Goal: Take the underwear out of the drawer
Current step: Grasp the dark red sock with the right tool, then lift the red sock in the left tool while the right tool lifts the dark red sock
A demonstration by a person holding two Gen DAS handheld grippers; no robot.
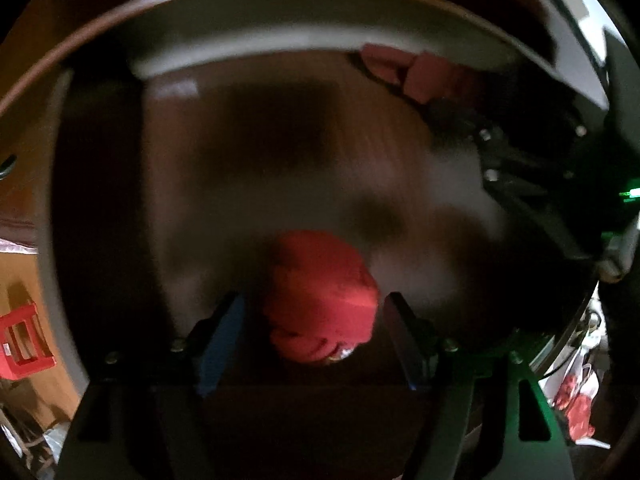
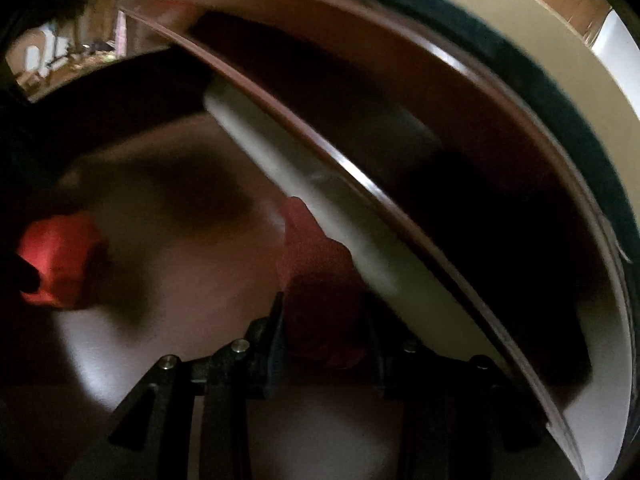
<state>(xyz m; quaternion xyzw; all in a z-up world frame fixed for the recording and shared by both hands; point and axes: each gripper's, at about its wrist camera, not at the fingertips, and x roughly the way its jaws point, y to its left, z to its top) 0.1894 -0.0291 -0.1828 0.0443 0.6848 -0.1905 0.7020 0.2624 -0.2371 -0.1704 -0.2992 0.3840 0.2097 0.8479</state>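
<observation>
Tech A: Item status?

Tech B: Two red fabric pcs inside the drawer, both bunched. Left wrist view: red underwear is a rounded, crumpled wad w/ a small pale patch at its near edge, lying on the drawer floor. Heavy motion blur; weave not readable. Second pc, the pinkish-red garment, sits against the pale inner drawer wall in the right wrist view; knit texture faintly visible.

Tech A: Left tongs?

Tech B: Left tongs are spread wide. The wad lies between the two fingers, blue-padded finger on one side, dark finger on the other. Gap visible on both sides; no squeeze on the cloth. Contact w/ pads: cannot tell, too blurred.

Tech A: Right tongs?

Tech B: Right tongs are narrowed around the lower part of the pinkish-red garment; cloth fills the space between the fingers and stands up past the tips, leaning on the wall. Reads as gripped.

Tech A: Cross-check?

Tech B: Right wrist view shows the red wad at far left, well apart from the gripped pc. Left wrist view shows the pinkish pc at upper right near the drawer wall, w/ the right unit's dark frame beside it. Outside the drawer: red stool, lower left.
</observation>
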